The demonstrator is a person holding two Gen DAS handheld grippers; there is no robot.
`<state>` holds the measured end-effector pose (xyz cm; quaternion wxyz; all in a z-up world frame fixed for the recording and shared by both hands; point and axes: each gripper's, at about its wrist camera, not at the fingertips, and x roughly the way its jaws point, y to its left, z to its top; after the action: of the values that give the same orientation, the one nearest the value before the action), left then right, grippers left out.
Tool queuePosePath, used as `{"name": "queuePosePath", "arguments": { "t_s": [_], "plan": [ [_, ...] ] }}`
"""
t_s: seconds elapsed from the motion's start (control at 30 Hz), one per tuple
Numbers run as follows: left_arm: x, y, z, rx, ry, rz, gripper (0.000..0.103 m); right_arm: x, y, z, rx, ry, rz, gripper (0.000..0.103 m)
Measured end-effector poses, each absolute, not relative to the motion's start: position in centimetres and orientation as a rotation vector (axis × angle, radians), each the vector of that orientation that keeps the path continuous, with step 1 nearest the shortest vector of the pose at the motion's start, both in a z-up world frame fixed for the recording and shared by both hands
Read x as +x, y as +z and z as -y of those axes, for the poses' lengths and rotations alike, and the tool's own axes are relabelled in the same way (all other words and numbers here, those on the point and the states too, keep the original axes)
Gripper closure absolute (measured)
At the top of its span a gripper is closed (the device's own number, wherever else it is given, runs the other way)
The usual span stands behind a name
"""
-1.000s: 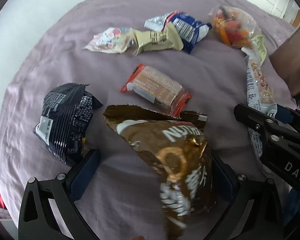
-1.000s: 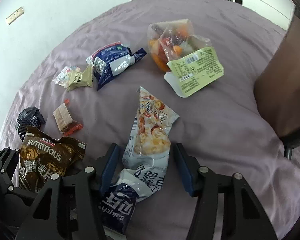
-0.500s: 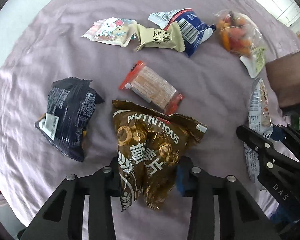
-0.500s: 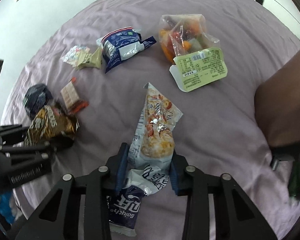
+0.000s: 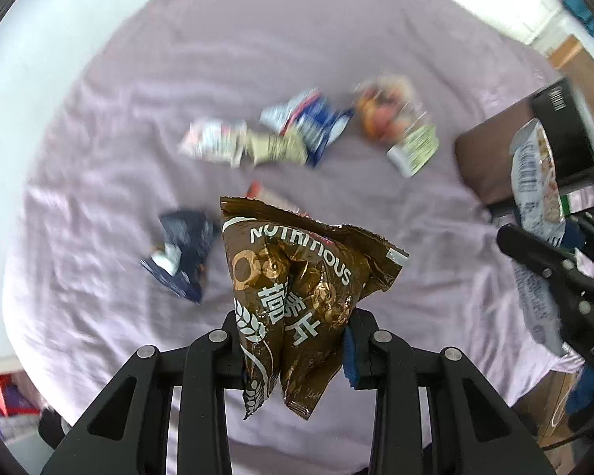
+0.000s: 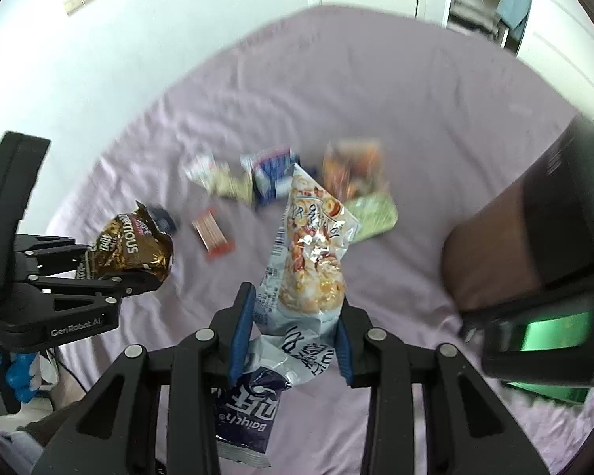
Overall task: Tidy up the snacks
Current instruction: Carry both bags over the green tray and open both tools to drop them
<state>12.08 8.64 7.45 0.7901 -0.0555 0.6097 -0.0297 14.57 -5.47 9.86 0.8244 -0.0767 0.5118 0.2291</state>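
**Snacks in both claws above the purple bed**

Snacks are split between my two claws and the bed below. The bed point(image 5: 146, 91), covered in a purple sheet, fills both views. At its right edge stands a brown box point(image 6: 491, 253).

My left gripper point(image 5: 293, 340) is pressed onto the brown "NUTRITIOUS" bag point(image 5: 297, 277), pinching its lower half so it stands up clear of the sheet. My right gripper point(image 6: 293, 328) is clamped on the long pale cereal bag point(image 6: 309, 253), which also rises upright between the fingers.

Lying on the sheet, blurred: the clear bag of orange snacks with a green label point(image 5: 396, 126), the blue and white packet point(image 5: 309, 122) just beside it, the beige packet point(image 5: 277, 148) and pink-white packet point(image 5: 214, 140) touching each other, the dark packet point(image 5: 182, 249), and the small orange-ended cracker pack point(image 6: 212, 233).
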Motion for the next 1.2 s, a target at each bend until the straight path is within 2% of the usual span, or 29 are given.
{"name": "queuePosePath", "arguments": {
  "t_s": [0.2, 0.33, 0.6, 0.93, 1.07, 1.2],
  "plan": [
    [11.9, 16.6, -7.3, -0.058, -0.132, -1.176, 0.074, 13.2, 19.1, 8.8, -0.134, 0.429, -0.927, 0.103],
    [13.0, 19.9, -4.9, 0.0, -0.225, -1.083, 0.074, 11.9, 23.5, 12.8, -0.104, 0.324, -0.843, 0.103],
    [13.8, 26.9, 6.2, 0.113, -0.538, -0.957, 0.074, 7.3, 26.9, 24.5, -0.017, 0.02, -0.778, 0.103],
    [17.5, 29.2, 21.8, 0.187, -0.766, -0.974, 0.074, 4.4, 26.0, 39.6, 0.04, -0.236, -0.775, 0.103],
    [19.3, 26.6, 28.9, 0.204, -0.783, -1.026, 0.074, 6.3, 24.2, 44.4, 0.05, -0.253, -0.776, 0.103],
    [21.9, 21.5, 35.4, 0.208, -0.722, -1.086, 0.074, 9.9, 21.8, 47.9, 0.042, -0.23, -0.799, 0.103]
  ]
}}
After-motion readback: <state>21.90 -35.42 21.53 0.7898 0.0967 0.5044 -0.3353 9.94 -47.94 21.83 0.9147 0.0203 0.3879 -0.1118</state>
